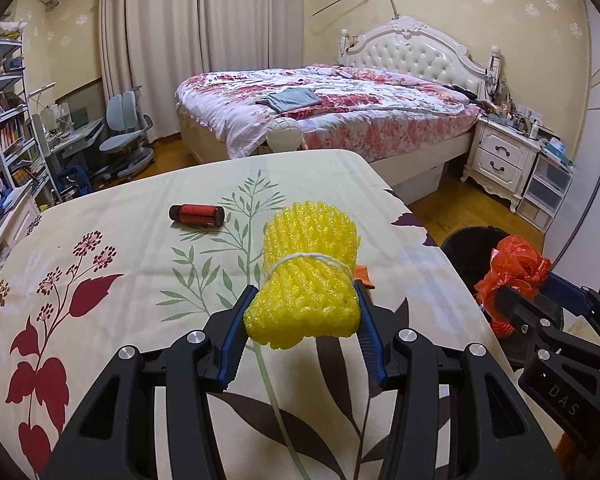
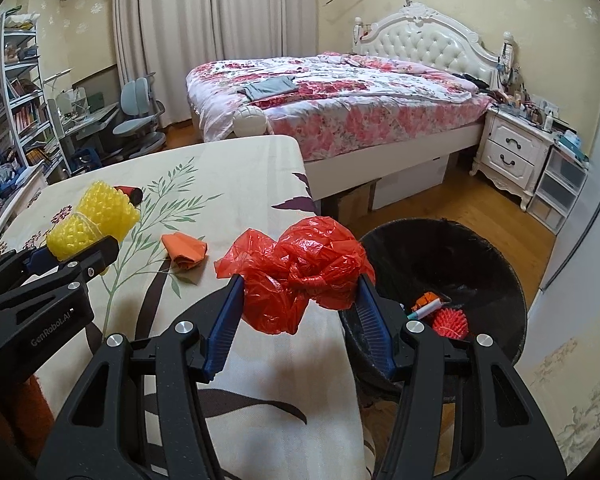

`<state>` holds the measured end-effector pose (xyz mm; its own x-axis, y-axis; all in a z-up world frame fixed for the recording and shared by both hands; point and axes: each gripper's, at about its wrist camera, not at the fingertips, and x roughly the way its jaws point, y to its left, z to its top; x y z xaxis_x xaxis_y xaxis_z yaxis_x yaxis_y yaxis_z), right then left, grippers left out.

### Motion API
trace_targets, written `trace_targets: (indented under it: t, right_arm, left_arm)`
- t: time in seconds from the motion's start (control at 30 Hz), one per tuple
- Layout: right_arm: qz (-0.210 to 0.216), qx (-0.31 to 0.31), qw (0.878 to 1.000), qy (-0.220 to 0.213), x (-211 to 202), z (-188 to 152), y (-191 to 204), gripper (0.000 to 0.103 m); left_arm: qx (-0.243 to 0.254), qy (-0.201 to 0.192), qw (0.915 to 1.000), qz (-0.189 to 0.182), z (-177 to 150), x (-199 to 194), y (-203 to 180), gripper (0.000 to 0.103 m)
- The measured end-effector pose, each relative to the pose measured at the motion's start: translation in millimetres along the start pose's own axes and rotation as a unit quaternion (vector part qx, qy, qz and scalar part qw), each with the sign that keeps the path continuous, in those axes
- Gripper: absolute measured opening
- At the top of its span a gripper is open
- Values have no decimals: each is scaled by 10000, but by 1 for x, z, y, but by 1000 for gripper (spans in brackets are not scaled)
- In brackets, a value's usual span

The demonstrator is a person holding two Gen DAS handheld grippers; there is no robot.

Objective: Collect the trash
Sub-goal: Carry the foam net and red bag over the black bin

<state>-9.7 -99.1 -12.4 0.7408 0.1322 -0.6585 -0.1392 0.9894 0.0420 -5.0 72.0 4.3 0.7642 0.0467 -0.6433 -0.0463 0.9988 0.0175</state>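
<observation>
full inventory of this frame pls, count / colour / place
yellow foam fruit net tied with white string: 1, yellow, clamped in left jaws over the table
crumpled red plastic bag: 1, red, clamped in right jaws at the table edge
red cylindrical battery: 1, red and black, lying on the table
crumpled orange paper: 1, orange, on the table
floral tablecloth table: 1, cream
black round bin: 1, floor beside the table, holding small trash
bed: 1, pink floral, behind
left gripper: 1, black and blue
right gripper: 1, black and blue
</observation>
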Motion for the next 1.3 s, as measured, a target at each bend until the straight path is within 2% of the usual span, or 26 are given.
trace_targets:
  t: [0.47,0.87,1.3]
  right_arm:
    - [-444,394,9982,42,-10,-15,-47,55]
    - [-1100,539,9925,-28,-5,-14,-88,55]
    - [-1277,826,9883,-69,9,-6,-123,55]
  left_arm:
    - [377,-17,9986,-379,-7,0,-50,49]
    - [616,-88,9953,-743,6,16,-99,49]
    - [896,2,9927,-808,12,45,-141,49]
